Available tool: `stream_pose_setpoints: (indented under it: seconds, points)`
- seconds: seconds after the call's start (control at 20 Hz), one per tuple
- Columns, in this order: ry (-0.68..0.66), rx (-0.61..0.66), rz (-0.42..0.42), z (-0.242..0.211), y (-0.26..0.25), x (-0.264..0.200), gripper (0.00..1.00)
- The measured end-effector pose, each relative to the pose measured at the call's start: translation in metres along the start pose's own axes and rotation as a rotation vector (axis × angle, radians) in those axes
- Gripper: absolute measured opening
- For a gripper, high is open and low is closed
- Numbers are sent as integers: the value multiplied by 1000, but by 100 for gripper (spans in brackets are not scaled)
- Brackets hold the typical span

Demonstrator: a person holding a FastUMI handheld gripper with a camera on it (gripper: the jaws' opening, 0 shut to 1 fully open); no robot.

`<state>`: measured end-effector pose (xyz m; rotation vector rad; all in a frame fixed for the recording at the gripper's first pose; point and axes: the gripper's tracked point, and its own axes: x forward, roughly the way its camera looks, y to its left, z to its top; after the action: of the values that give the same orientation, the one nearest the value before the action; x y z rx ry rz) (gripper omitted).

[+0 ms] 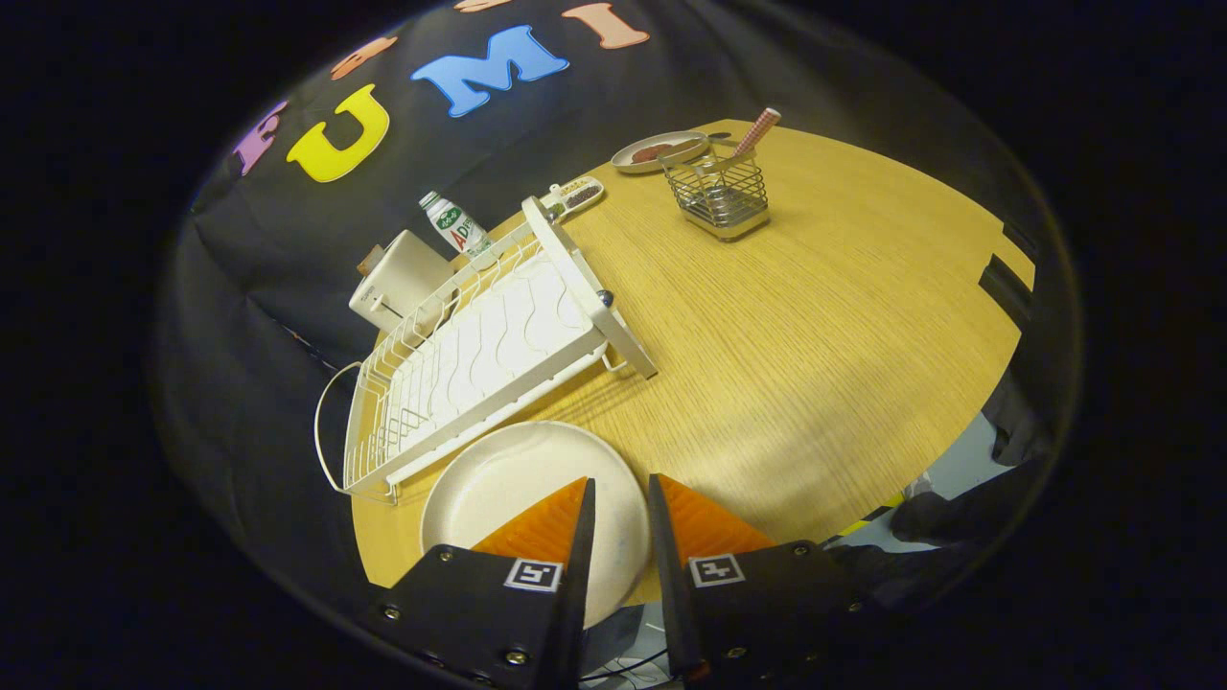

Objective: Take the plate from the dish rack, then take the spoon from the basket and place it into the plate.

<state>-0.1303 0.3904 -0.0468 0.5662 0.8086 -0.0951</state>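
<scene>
The cream plate (508,494) sits low beside the front end of the white dish rack (479,355), over the near edge of the round wooden table (815,335). My gripper (621,482) is shut on the plate's right rim, which runs between the two fingertips. The rack holds nothing. Far beyond the fingers stands a wire basket (721,196) with the spoon (757,129) upright in it, its checkered handle leaning out at the top.
A small dish with dark food (659,151) lies just behind the basket. A narrow tray (575,195), a green-labelled bottle (451,222) and a white box (403,278) stand behind the rack by the black wall. Bare wood stretches between rack and basket.
</scene>
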Motion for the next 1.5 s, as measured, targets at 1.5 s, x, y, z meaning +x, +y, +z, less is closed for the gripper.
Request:
stream_pose_setpoints:
  seconds: [1.5]
  points:
    - [-502, 373, -184, 257, -92, 7, 34]
